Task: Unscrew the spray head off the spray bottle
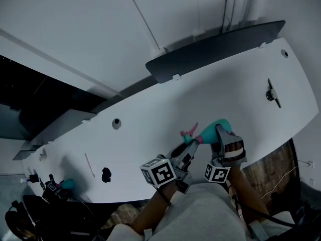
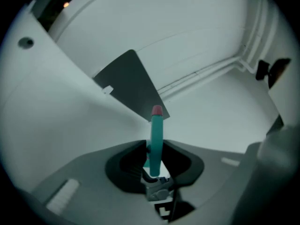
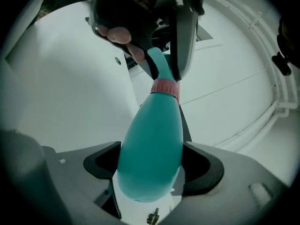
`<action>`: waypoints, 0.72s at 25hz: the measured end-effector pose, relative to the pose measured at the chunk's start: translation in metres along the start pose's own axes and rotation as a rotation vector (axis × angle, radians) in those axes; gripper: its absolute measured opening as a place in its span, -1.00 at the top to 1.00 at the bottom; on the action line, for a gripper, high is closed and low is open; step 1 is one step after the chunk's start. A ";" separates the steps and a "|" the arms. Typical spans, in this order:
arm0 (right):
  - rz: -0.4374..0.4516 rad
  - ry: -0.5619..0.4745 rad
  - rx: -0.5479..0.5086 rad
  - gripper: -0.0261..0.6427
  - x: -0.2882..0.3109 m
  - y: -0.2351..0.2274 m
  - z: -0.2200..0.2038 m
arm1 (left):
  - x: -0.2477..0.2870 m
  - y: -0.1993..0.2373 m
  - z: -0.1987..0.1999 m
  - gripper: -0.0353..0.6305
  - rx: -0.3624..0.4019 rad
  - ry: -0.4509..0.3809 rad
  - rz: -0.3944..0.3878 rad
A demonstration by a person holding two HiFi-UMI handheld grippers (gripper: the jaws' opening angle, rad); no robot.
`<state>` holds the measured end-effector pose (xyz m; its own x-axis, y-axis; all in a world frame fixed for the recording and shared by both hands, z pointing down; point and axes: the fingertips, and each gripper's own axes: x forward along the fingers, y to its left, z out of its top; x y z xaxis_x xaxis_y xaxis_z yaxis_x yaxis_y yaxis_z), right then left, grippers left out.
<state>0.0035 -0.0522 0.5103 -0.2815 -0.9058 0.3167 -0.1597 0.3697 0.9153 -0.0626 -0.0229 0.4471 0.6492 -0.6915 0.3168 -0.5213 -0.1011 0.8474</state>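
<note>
Above the white table (image 1: 235, 92), holding the teal spray bottle (image 1: 217, 126) aloft, right gripper (image 3: 151, 168) clenched on its belly, left gripper (image 2: 153, 159) pinched on the spray head (image 2: 156, 128), pink collar (image 3: 165, 89) seated at the neck: best to lock the body and twist squarely about the neck axis.

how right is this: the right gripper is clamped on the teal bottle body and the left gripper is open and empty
One part is wrong. The left gripper is not open and empty: the left gripper view shows its jaws closed on the teal spray head. The rest holds: the right gripper is clamped on the teal bottle body.
</note>
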 end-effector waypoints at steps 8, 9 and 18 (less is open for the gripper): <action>0.129 -0.108 0.146 -0.28 0.004 0.010 0.008 | -0.018 -0.016 -0.007 0.19 1.019 0.101 0.135; 0.134 -0.110 0.153 -0.28 0.005 0.011 0.008 | -0.021 -0.015 -0.008 0.18 1.116 0.110 0.165; 0.246 -0.232 0.132 -0.28 0.004 0.024 0.020 | -0.032 -0.024 -0.033 0.04 1.879 0.255 0.183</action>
<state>-0.0203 -0.0428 0.5289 -0.5315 -0.7210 0.4446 -0.1772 0.6080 0.7739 -0.0529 0.0253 0.4304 0.4877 -0.6931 0.5308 -0.3120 -0.7062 -0.6355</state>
